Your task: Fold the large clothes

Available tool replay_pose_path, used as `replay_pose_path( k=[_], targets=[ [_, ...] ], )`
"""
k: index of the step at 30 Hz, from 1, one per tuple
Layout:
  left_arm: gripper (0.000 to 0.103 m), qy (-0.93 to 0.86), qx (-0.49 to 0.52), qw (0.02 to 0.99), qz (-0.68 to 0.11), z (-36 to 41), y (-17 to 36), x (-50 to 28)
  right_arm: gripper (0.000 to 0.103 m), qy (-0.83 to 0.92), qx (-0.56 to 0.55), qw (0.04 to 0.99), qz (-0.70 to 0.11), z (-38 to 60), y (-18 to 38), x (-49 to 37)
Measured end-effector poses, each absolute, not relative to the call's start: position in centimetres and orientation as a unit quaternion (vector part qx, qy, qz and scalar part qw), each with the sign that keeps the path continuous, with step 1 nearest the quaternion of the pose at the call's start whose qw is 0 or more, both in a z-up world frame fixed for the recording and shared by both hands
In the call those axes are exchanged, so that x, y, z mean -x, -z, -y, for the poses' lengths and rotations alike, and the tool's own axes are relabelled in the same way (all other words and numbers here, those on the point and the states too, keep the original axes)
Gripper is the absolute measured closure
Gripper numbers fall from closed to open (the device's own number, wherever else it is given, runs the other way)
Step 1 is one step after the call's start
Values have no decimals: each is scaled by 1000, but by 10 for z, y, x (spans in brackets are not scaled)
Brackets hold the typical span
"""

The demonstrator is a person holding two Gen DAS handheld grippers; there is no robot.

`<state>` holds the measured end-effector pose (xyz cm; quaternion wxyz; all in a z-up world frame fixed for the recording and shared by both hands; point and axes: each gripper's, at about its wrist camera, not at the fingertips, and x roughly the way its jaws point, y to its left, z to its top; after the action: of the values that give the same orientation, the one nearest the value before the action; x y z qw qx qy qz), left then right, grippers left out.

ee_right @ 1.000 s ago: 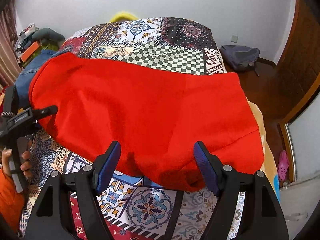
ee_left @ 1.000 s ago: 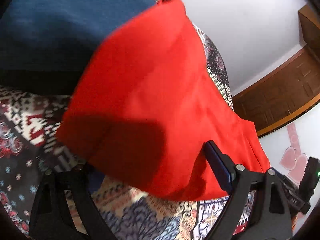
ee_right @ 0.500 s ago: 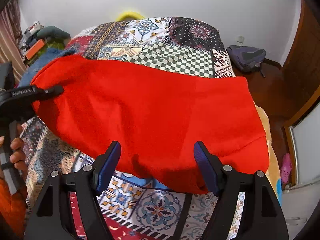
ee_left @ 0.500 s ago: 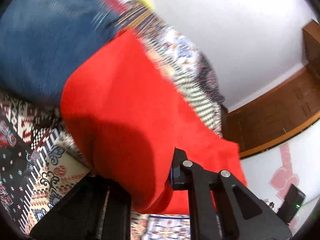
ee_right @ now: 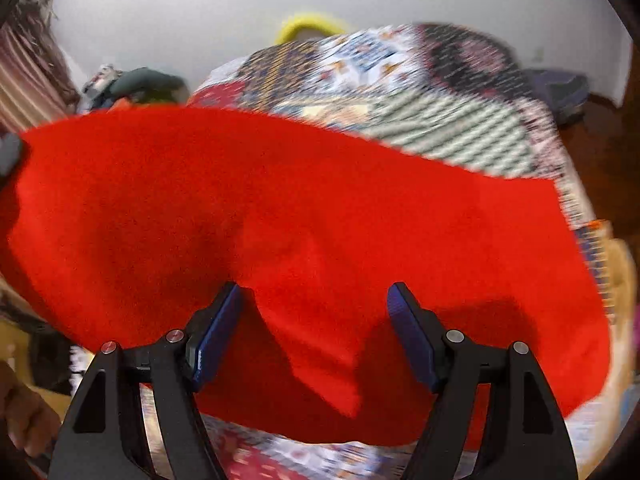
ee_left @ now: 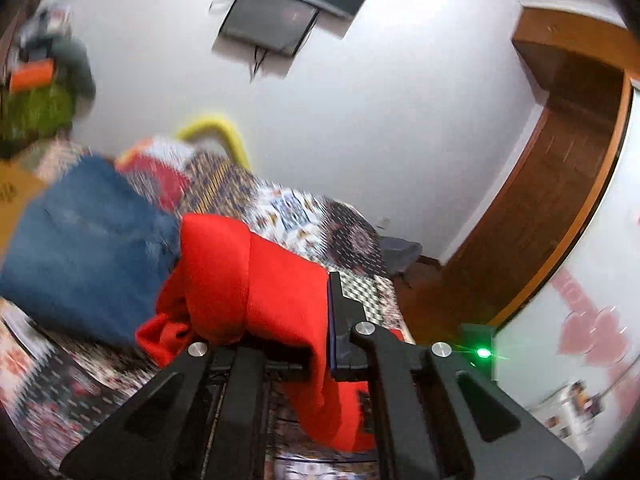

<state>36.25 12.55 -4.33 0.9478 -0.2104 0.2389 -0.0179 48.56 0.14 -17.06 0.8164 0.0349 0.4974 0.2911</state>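
The patchwork bedspread (ee_right: 460, 132) fills the upper right of the right-wrist frame, and the red garment (ee_right: 280, 216) spans the middle, lifted and only partly folded by my judgement. Blue jeans (ee_left: 84, 252) lie at left (blurred). The left claw (ee_left: 280, 320) pinches the garment's bunched edge; the right claw (ee_right: 314, 334) gapes wide, gripping nothing.

Bright even indoor light, heavy motion blur, fisheye bending, dark vignetted corners

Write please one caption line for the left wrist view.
Left gripper jaws clamp a bunched red garment above the patchwork bedspread, beside blue denim.
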Motion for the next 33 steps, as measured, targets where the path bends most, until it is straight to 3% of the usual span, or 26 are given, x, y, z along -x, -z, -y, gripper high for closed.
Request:
replay_pose_path(
  k=[6,11,15,21,28,33],
  targets=[
    [98,-17,159,956,-248,-130,50,-356,31,-344,-66,734,-581,-41,224,-487],
    [98,-20,149,951,-269,-123,71,-371,31,-344,-22,740,-577,-47,230,-474],
    [98,-2,104,956,-275,-88,62,-386,31,-338,-51,761,-552,-1,210,-468],
    [98,73,48,948,-308,-4,70,-420,31,-192,-78,847,-490,130,175,-470],
    [98,193,-43,860,-471,104,184,-447,31,-131,-110,870,-463,215,152,-443],
    [96,197,-10,819,-539,92,234,-442,31,-130,-81,873,-464,213,153,-434]
  ],
)
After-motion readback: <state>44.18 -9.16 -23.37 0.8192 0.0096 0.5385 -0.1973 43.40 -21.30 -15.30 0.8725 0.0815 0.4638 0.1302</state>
